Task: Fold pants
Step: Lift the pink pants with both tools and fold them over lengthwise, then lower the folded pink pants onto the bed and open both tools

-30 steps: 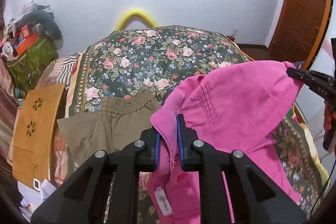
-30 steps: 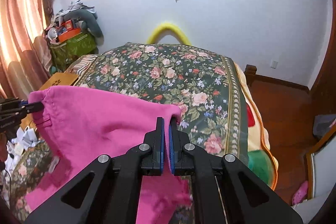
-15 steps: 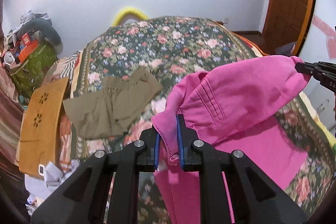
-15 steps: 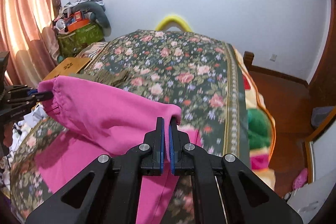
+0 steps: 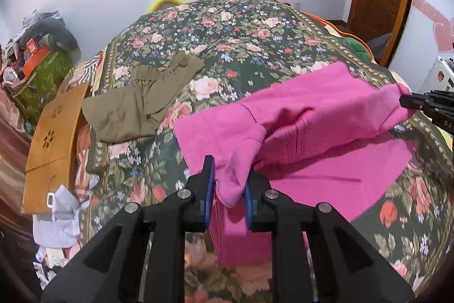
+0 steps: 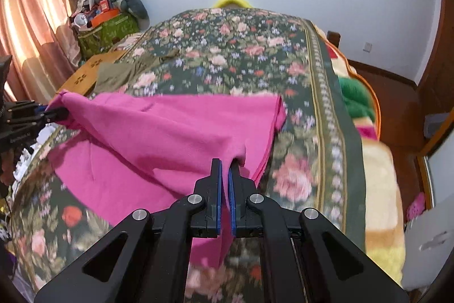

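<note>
Pink pants [image 5: 298, 115]: They lie partly on the bed [image 5: 241, 33]. The bottom layer is flat on the flowery cover. You hold the top edge up at two corners so it can come down flat over the layer below.

Why two corners: With one corner in each set of tongs, the edge is stretched between them, so the fold should land straight and not bunch up. The cloth sags a bit in the middle.

Left tongs [image 5: 228, 186]: Their jaws are opening right now. A thick bunch of pink cloth sits between the blue pads [image 5: 210, 183] and still fills the gap, so the corner has not dropped.

Right tongs [image 6: 224, 189]: They are squeezed nearly closed on a thin bit of the pink edge. The cloth comes out between the pads and hangs down under them.

How your hands point: Both tongs tip down toward the bed, side by side, with the stretched edge between them. In the right view your left tongs show at the far left, at the other corner.

Olive shorts [image 5: 142, 98]: They lie apart, off to the left on the bed, clear of the fold.

Next, I think: Lay the edge down, then let go with both.
</note>
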`<state>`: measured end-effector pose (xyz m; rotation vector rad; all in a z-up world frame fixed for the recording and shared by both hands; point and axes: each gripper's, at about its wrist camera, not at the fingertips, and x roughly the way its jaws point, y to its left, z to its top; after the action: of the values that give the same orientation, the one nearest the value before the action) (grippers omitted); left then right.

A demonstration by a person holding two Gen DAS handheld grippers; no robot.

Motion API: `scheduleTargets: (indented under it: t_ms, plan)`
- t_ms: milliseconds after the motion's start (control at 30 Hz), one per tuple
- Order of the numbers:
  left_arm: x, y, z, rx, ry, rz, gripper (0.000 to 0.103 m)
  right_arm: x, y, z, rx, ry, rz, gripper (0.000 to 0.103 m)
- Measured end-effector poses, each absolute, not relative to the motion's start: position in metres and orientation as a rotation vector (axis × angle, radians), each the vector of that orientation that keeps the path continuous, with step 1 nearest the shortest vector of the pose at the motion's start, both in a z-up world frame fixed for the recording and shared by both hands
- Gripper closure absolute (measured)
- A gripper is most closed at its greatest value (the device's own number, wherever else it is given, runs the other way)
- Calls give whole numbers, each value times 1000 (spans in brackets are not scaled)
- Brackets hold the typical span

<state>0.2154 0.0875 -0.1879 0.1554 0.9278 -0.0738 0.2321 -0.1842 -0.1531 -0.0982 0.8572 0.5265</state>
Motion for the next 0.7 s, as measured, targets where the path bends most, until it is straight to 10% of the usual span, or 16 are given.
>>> scheduleTargets:
  t_ms: [400,700]
  plan:
    - [181,97,-206,80,992,-36,84,185,-187,-171,-192,886,515,95]
    - [156,100,-196,55,1010,-32,66,166,-199,-159,-136,880,525,55]
